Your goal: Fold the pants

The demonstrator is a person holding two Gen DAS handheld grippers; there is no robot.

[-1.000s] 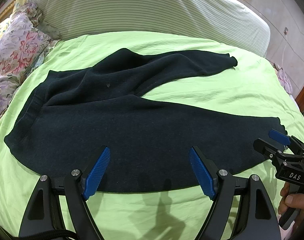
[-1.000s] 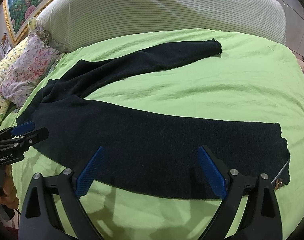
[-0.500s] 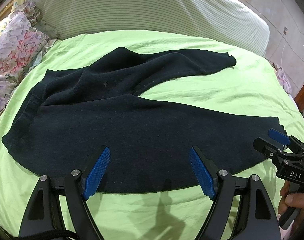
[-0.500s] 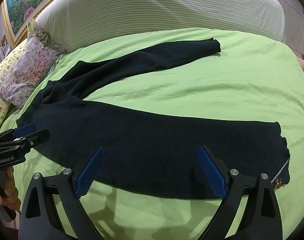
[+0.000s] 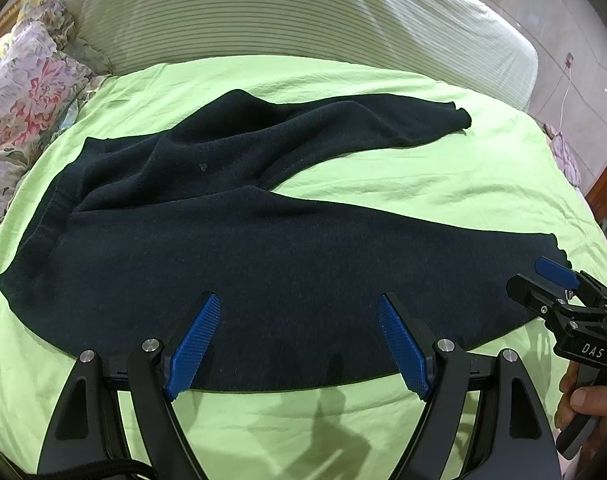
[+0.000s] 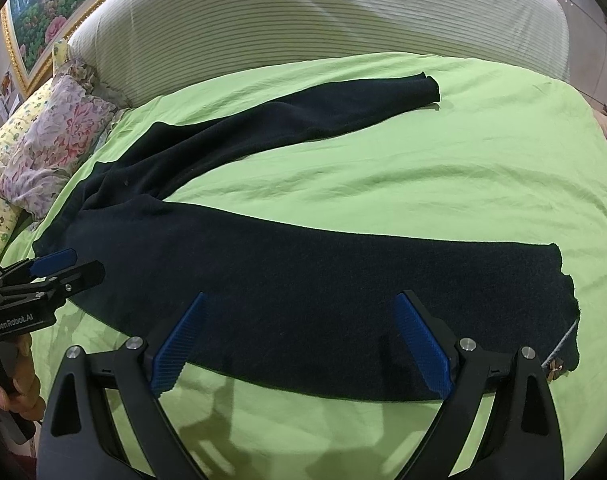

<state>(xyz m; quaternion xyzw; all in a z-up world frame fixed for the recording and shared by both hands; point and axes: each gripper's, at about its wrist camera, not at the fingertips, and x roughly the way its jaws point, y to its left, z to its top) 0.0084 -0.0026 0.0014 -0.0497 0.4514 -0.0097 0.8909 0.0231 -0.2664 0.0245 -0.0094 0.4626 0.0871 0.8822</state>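
Dark navy pants [image 5: 263, 248] [image 6: 323, 280] lie spread on a green bed sheet [image 5: 423, 168], waistband to the left, legs splayed apart toward the right. The near leg runs along the front edge; the far leg angles away to its cuff [image 6: 423, 88]. My left gripper [image 5: 295, 340] hovers open over the near leg by the seat, nothing between its blue pads. My right gripper [image 6: 299, 340] is open too, above the near leg's lower half, short of the cuff [image 6: 559, 300]. In the left wrist view the right gripper [image 5: 551, 280] shows at the near cuff; in the right wrist view the left gripper [image 6: 59, 272] shows by the waistband.
A striped padded headboard [image 6: 323, 28] curves behind the bed. Floral pillows [image 5: 19, 96] [image 6: 51, 148] are piled at the left. A framed painting [image 6: 35, 12] hangs on the wall. A hand [image 5: 579, 400] grips the right tool's handle.
The left gripper's view has shifted slightly left and forward over the pants. The right gripper has barely moved. Both stay open and the pants lie as before.
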